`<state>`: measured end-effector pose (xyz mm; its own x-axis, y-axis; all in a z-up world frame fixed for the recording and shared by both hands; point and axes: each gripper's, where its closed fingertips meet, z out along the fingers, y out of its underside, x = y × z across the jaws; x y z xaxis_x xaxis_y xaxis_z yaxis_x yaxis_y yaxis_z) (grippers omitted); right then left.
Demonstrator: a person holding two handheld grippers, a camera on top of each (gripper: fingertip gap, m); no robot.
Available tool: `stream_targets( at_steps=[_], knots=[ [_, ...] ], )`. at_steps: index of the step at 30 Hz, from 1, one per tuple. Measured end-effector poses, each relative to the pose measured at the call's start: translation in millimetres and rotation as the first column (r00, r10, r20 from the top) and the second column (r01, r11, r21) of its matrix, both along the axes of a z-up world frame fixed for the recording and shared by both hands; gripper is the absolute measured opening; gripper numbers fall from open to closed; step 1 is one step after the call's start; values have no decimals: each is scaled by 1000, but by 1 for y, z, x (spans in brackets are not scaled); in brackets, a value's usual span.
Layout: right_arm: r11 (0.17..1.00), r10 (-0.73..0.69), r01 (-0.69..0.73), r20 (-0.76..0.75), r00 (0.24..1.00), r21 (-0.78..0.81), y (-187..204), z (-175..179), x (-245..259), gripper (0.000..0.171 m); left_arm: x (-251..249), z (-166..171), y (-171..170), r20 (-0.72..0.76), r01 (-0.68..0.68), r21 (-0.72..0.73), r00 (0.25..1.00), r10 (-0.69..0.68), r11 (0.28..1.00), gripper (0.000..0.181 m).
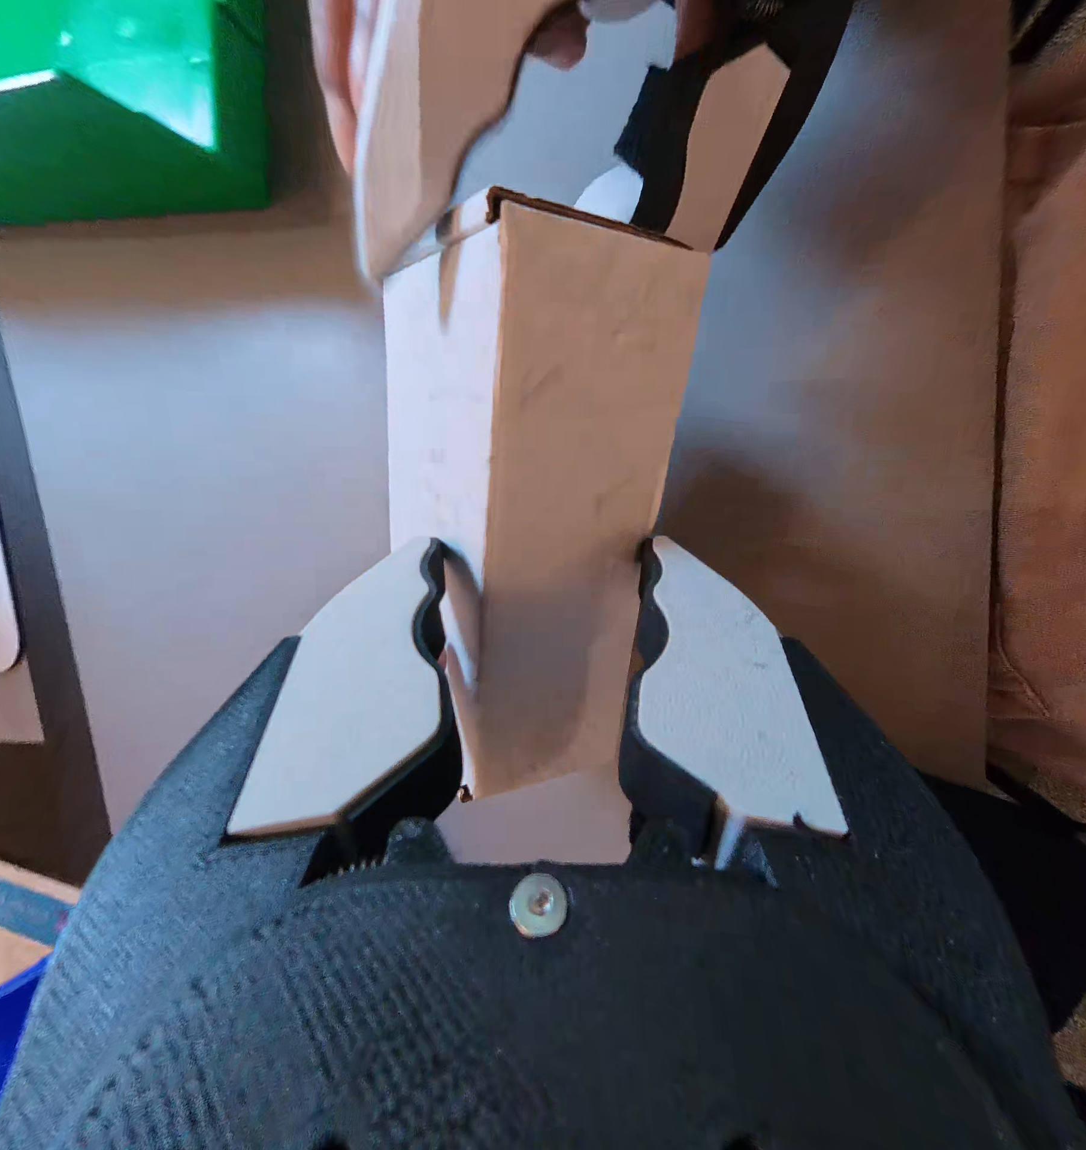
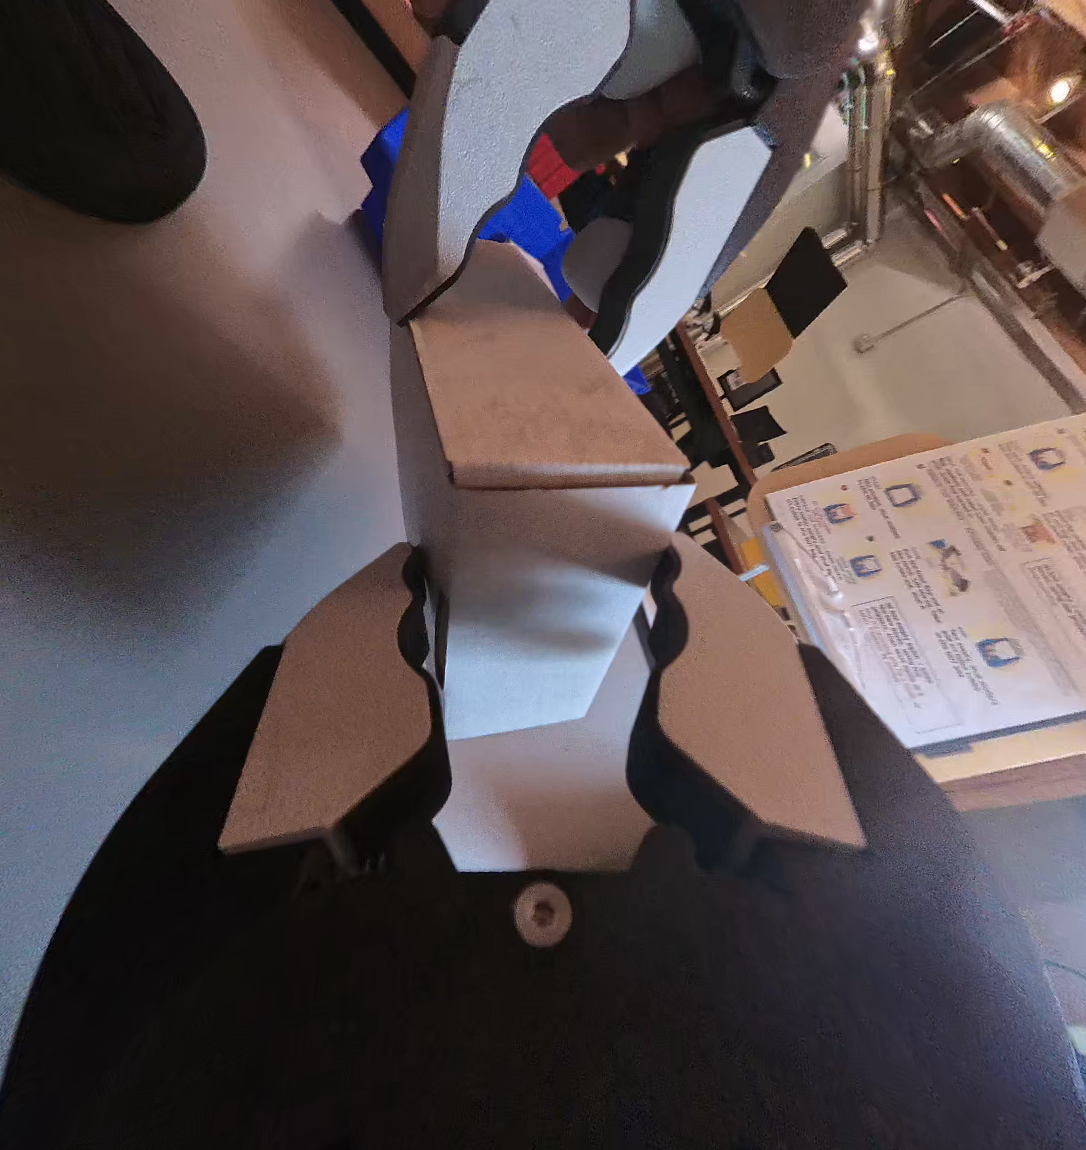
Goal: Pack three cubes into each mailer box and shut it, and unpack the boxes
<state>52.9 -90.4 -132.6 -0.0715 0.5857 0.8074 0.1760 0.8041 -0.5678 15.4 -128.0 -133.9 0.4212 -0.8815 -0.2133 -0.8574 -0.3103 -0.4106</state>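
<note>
the left gripper (image 1: 543, 613) pinches one end wall of the mailer box (image 1: 577, 473), and the right gripper (image 2: 540, 613) pinches the opposite end, so the box hangs between them above the table (image 1: 204, 435). the risk, as i judge it, is that thin cardboard creases or slips out of one pinch if the two hands pull unevenly, letting the box twist and drop. no cubes show, so i cannot tell whether it is packed. to the left sits a green bin (image 1: 117, 106), near a blue bin (image 2: 528, 218). to the right, a printed instruction sheet (image 2: 963, 579) lies clear of the box. nothing blocks it.
</note>
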Motion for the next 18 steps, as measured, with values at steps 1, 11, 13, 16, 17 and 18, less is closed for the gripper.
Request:
stream_targets(
  at_steps=[1, 11, 13, 16, 17, 18],
  knots=[
    [999, 14, -13, 21, 1000, -32, -3, -6, 1, 69, 3, -3, -2, -7, 23, -15, 1000, -23, 1000, 61],
    [686, 140, -73, 32, 990, -724, 45, -20, 25, 67, -23, -4, 30, 445, -219, 147, 886, 133, 965, 95],
    [612, 173, -87, 26, 985, -786, 50, -22, 28, 67, -32, -20, 43, 573, -315, 119, 796, 194, 942, 96],
    [534, 216, -92, 30, 976, -840, 49, -27, 28, 67, -19, -45, 54, 711, -338, 16, 666, 227, 941, 97],
    [527, 229, -73, 59, 972, -847, 47, -33, 27, 67, -10, -51, 56, 719, -326, 15, 660, 216, 945, 97],
    [530, 238, -47, 96, 967, -846, 45, -40, 27, 67, 2, -55, 55, 719, -299, 21, 668, 193, 954, 94]
  ],
)
